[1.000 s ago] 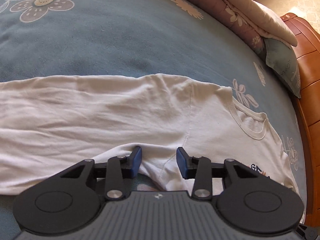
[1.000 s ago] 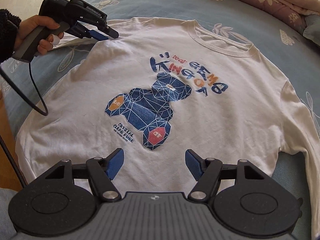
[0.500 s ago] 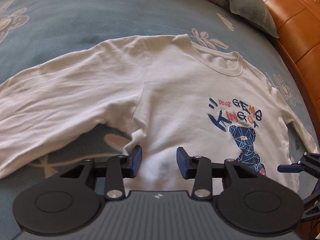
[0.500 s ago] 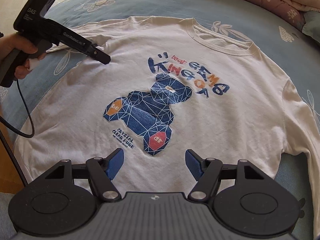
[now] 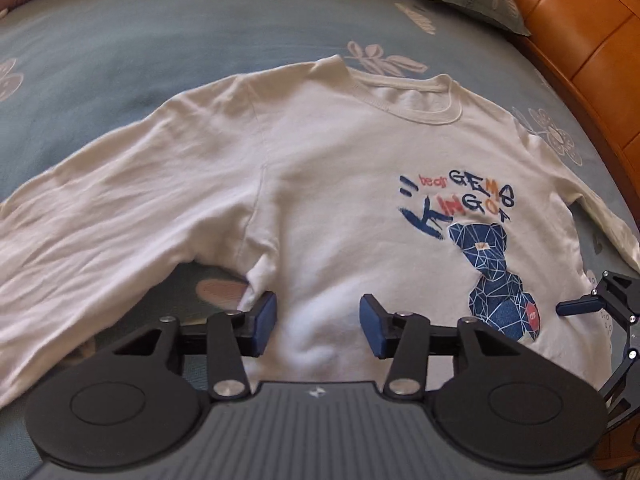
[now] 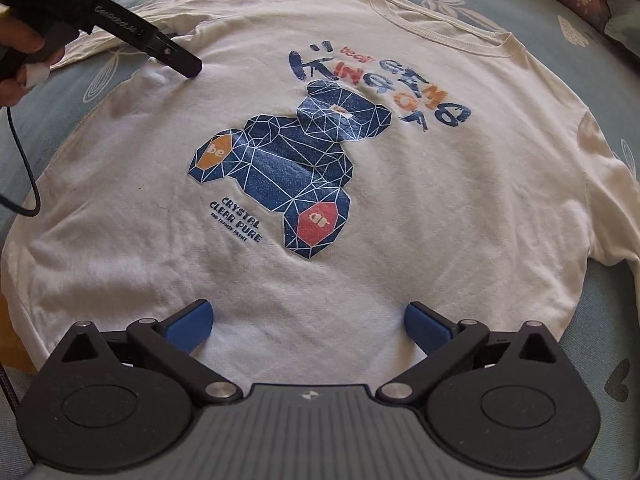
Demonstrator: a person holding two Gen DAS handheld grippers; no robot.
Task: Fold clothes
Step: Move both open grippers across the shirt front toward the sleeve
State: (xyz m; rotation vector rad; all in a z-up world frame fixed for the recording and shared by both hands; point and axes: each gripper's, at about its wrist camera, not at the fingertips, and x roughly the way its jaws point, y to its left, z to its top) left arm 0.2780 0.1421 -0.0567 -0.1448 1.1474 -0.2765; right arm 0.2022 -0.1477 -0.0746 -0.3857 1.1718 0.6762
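Shirt (image 6: 400, 216) lies flat, print up, on a bed (image 5: 120, 48), both grippers over it.
Left gripper (image 5: 318, 326) near the armpit, jaws opening, cloth between them unpinched; right gripper (image 6: 308, 326) above the hem, jaws opening wide, gripping nothing.

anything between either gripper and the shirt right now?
Nothing visible. The white shirt lies flat on the bed, print up. The left gripper hangs over the fabric by the armpit, jaws opening, nothing pinched. The right gripper hangs over the lower front, jaws opening wide, nothing between them.
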